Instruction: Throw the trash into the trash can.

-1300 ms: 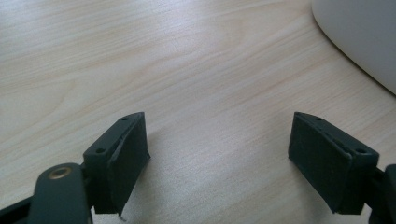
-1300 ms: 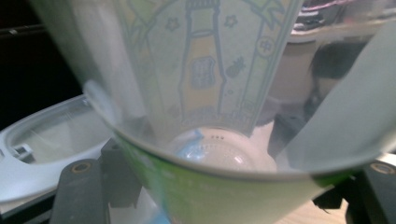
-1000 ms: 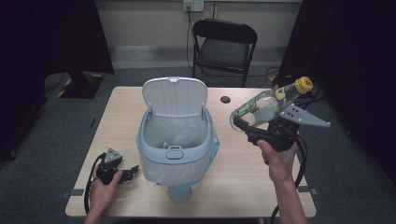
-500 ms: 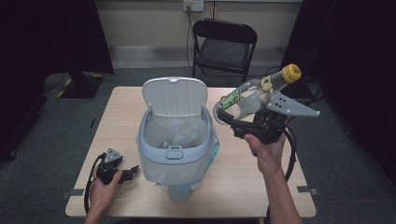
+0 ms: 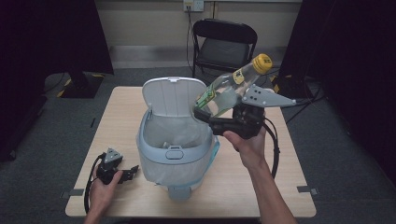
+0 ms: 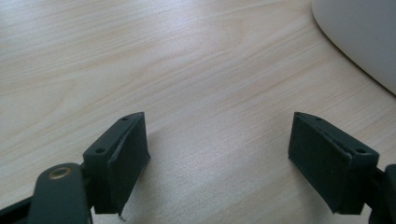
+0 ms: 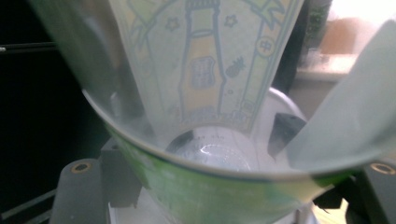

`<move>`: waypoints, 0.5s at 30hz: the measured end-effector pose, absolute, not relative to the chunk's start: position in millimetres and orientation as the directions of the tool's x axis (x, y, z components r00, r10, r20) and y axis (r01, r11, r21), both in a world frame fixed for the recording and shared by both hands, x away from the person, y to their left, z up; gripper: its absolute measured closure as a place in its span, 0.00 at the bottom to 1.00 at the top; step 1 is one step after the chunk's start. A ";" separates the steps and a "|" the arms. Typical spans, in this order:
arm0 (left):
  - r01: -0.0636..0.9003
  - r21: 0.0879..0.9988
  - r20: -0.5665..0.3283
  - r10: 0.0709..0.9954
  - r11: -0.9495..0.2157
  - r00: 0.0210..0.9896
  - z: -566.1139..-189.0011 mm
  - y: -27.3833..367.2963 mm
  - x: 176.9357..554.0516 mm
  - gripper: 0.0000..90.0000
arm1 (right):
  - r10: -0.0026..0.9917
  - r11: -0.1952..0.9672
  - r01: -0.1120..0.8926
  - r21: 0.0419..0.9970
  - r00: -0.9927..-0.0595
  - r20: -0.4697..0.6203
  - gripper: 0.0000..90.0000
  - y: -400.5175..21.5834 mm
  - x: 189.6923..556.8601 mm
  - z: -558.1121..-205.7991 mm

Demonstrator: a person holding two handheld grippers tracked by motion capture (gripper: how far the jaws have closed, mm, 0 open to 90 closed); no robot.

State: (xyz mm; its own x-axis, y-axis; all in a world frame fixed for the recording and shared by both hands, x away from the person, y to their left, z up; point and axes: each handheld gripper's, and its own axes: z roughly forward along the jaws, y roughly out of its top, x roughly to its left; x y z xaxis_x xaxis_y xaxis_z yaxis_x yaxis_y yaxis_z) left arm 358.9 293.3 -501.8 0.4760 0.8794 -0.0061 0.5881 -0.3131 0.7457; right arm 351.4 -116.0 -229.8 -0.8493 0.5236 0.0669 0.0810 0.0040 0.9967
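Note:
A clear plastic bottle [image 5: 229,88] with a yellow cap and a green-edged label is held tilted, cap up and to the right, in my right gripper [image 5: 205,112], which is shut on its lower body above the right rim of the bin. Seen up close in the right gripper view, the bottle [image 7: 205,93] sits between the jaws. The pale blue bin [image 5: 154,154] with a white bag liner stands mid-table, its lid [image 5: 170,95] raised. My left gripper [image 5: 130,171] rests open on the table left of the bin, and its fingers [image 6: 121,154] have nothing between them.
A black folding chair [image 5: 224,44] stands behind the wooden table [image 5: 116,112]. The bin's white wall [image 6: 364,37] is close on the right in the left gripper view. Something pale lies at the bottom of the bin liner. Dark curtains flank the room.
My right gripper has carried the bottle up and leftward, from beside the bin to over its right rim. The left gripper has stayed put.

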 end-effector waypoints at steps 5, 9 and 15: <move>0.588 0.746 -0.006 0.879 -0.313 0.476 -501.8 293.3 358.9 0.22 | 0.491 0.023 0.078 0.997 -0.869 0.057 0.30 -100.6 354.2 -227.2; 0.588 0.746 -0.006 0.879 -0.313 0.476 -501.8 293.3 358.9 0.21 | 0.473 0.037 0.091 0.995 -0.879 0.063 0.30 -90.1 358.4 -229.1; 0.588 0.746 -0.006 0.879 -0.313 0.476 -501.8 293.3 358.9 0.21 | 0.445 0.086 0.117 0.989 -0.893 0.067 0.30 -75.0 363.5 -235.2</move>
